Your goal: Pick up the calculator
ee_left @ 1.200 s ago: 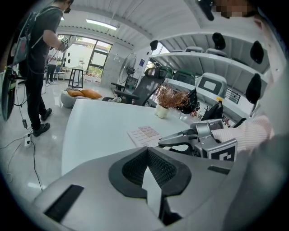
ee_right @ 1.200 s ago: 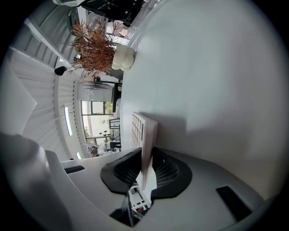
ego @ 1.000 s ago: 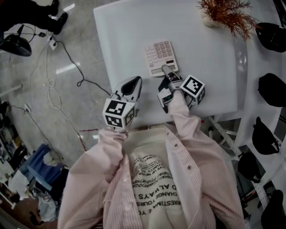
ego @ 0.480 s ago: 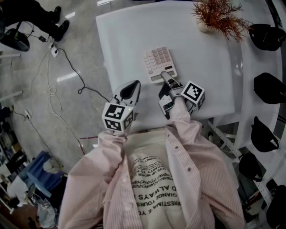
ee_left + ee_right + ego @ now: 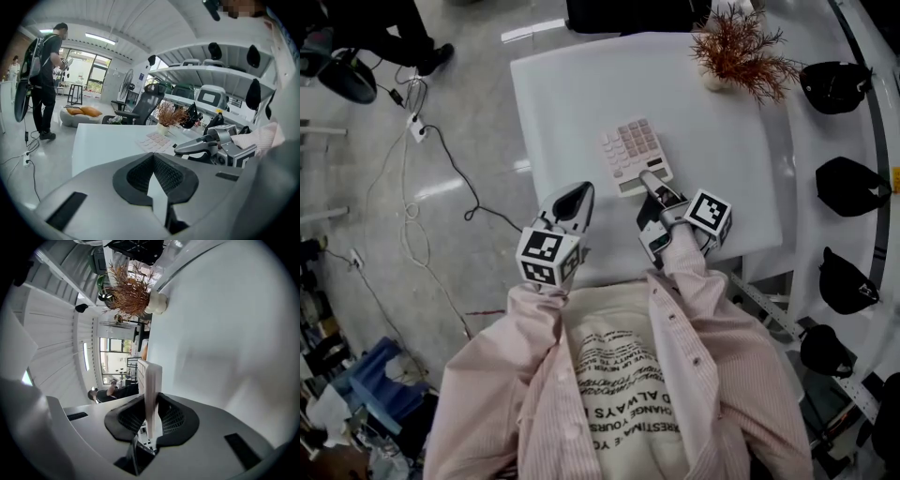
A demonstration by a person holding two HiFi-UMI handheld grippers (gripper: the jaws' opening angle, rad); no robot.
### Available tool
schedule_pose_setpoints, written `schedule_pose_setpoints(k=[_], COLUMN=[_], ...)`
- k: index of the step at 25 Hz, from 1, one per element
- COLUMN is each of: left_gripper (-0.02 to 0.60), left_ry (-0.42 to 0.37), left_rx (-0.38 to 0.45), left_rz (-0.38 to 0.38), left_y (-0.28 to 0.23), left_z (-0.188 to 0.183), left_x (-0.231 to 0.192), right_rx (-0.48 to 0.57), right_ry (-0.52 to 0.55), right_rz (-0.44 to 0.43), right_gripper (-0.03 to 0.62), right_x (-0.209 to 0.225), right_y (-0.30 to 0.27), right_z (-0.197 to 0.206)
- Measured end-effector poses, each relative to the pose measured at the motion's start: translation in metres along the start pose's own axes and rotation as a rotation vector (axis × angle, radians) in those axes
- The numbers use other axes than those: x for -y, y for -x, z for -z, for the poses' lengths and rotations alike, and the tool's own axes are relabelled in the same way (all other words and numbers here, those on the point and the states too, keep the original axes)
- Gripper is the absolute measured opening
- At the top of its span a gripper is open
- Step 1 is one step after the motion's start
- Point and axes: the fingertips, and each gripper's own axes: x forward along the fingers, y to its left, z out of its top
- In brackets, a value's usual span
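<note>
The pale calculator (image 5: 633, 152) with pink keys hangs over the white table (image 5: 722, 112), with my right gripper (image 5: 649, 178) shut on its near edge. In the right gripper view the calculator (image 5: 152, 385) stands edge-on between the black pads. My left gripper (image 5: 579, 193) hovers over the table's near left edge, a hand's width left of the calculator, with its jaw tips together and nothing held. In the left gripper view the calculator (image 5: 154, 139) and the right gripper (image 5: 190, 147) lie ahead to the right.
A dried reddish plant (image 5: 736, 52) in a small white pot stands at the table's far right. Black caps (image 5: 844, 183) hang on the rack at the right. Cables (image 5: 431, 159) trail over the floor at the left, where a person (image 5: 44, 84) stands.
Both grippers have risen a little, and the calculator has come up with the right one. The grip on it is unchanged.
</note>
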Motion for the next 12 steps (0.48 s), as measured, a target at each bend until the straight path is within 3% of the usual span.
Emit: schedule_pose_setpoints(k=[12], left_gripper=[0.002], left_ry=[-0.043], left_rx=[0.104], left_rz=[0.002], left_y=[0.027], left_z=[-0.039], left_x=[0.007], right_rx=[-0.013], right_ry=[-0.002], right_rz=[-0.106], right_gripper=[0.058], right_x=[-0.048], right_y=[0.023], right_z=[0.007])
